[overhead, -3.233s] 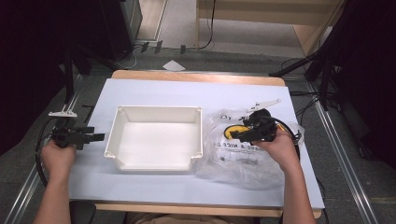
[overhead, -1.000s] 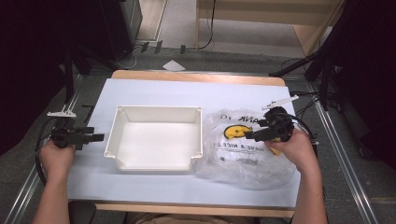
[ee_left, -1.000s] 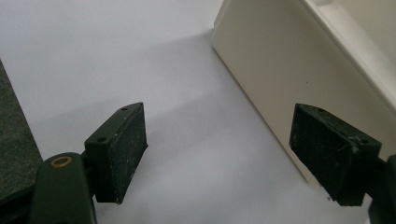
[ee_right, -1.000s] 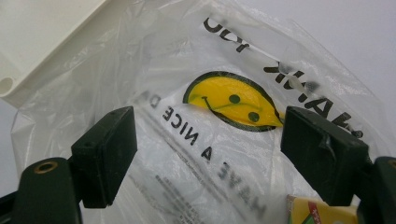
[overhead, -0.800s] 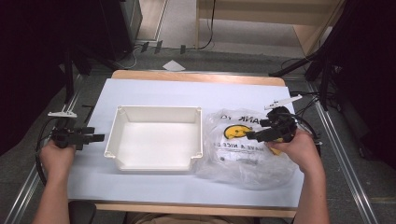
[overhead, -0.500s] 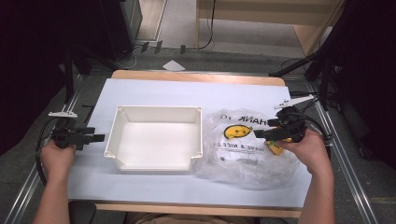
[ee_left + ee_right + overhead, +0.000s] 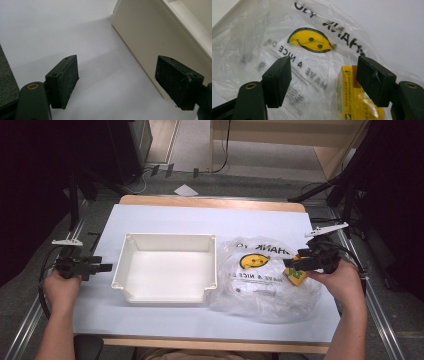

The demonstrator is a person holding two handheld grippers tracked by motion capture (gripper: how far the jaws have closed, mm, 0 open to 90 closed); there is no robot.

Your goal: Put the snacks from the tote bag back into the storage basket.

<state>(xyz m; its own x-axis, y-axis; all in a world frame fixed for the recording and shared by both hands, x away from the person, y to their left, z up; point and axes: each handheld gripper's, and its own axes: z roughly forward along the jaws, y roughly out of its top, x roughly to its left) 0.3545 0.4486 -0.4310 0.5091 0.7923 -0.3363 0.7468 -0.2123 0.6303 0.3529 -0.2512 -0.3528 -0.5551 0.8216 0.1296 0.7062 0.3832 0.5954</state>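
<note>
High view shows a white table [image 7: 165,220] with an empty cream tray [image 7: 167,294] left of centre and a clear plastic bag [image 7: 260,290] just beside the tray's right wall, lying flat and crumpled. The bag bears a yellow smiley [image 7: 253,260] and black lettering. A yellow box [image 7: 295,276] sits at the bag's right edge, apparently inside the film, though the folds make that hard to confirm.

The right gripper [image 7: 295,263] hangs over that edge of the bag, held by the right hand [image 7: 340,279]. In the right gripper view its jaws stand spread wide with nothing between the pads; the smiley [image 7: 310,43] shows beyond them, and the box [image 7: 354,97] lies low beside the right-hand pad [image 7: 372,80], partly behind it.

The left gripper [image 7: 105,267] sits at the table's left edge in the left hand [image 7: 62,287], pointing at the tray and apart from it. In the left gripper view its jaws are also spread wide, over bare table [image 7: 50,30], with the tray's outer wall [image 7: 142,32] just behind the right-hand pad [image 7: 175,82].
</note>
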